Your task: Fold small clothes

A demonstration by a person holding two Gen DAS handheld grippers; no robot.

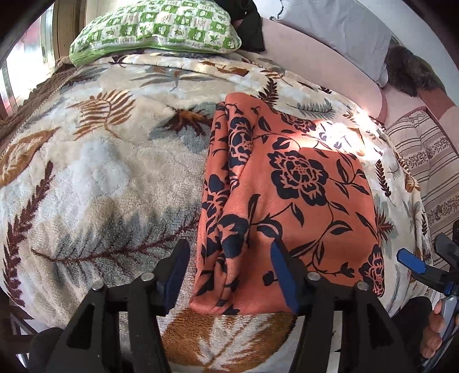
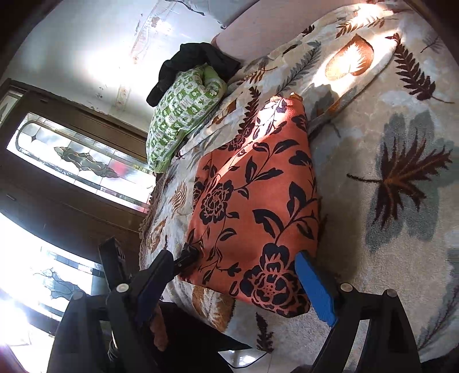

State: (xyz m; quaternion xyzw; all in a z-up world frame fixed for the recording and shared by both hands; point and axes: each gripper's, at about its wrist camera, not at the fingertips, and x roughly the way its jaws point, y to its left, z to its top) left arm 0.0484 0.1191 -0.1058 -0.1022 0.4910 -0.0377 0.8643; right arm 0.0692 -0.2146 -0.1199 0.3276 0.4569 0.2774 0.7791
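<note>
I have the orange cloth (image 1: 289,200) lying folded on the blanket (image 1: 94,178), close to the blanket's near edge and right of its middle as the left wrist camera sees it. The cloth carries a dark flower print, and along its left side the layers bunch into long ridges running away from me. A patch of sunlight falls across its far corner.

My left gripper (image 1: 229,275) sits low over the near edge of the cloth with its jaws spread wide, one finger over the blanket just left of the cloth and the other over the cloth itself. Nothing is caught between them.

My right gripper (image 2: 235,284) is also wide open and holds nothing. Its blue pad (image 2: 315,289) lies just beside the cloth's near corner; I cannot tell whether it touches the fabric. The other finger is off the cloth's opposite side, near the blanket's edge.

In the left wrist view the right gripper shows at the right edge of the blanket, well apart from the cloth.

At the far edge of the blanket rests a green checked pillow (image 1: 157,25), with a black garment (image 2: 195,66) draped over its end. A striped cushion (image 1: 424,172) lies beyond the blanket's right edge.
</note>
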